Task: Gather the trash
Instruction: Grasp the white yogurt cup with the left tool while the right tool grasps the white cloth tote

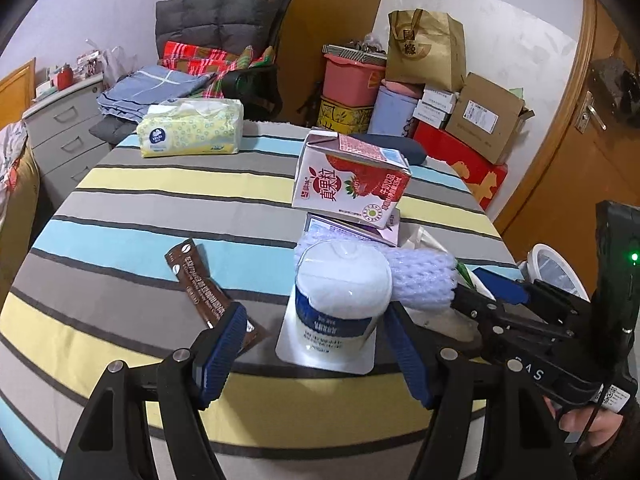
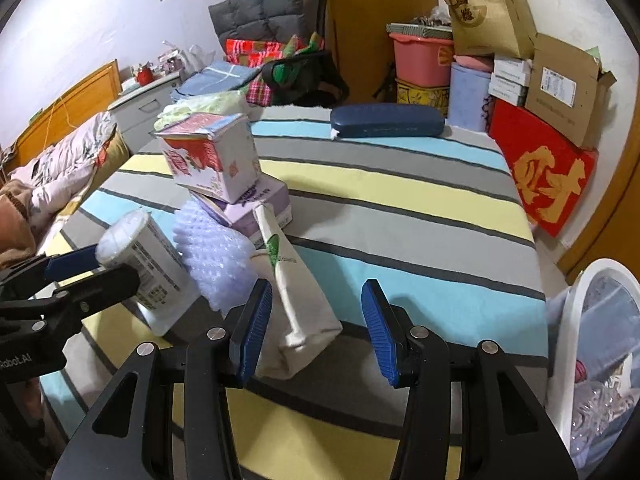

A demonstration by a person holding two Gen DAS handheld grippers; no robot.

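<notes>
A white yogurt cup (image 1: 340, 304) stands upside down on its peeled lid, between the open fingers of my left gripper (image 1: 316, 344). It also shows in the right wrist view (image 2: 144, 264). A brown snack wrapper (image 1: 208, 292) lies beside the left finger. A strawberry milk carton (image 1: 352, 180) sits on a purple carton (image 2: 252, 204). A lilac foam net (image 2: 212, 256) lies next to the cup. My right gripper (image 2: 316, 328) is open around the base of a flattened white paper carton (image 2: 296, 300).
A striped cloth covers the round table (image 2: 400, 200). A tissue pack (image 1: 192, 128) and a blue glasses case (image 2: 388, 120) lie at the far side. A white trash bin (image 2: 592, 344) with a clear bag stands at the right. Boxes and a chair stand behind.
</notes>
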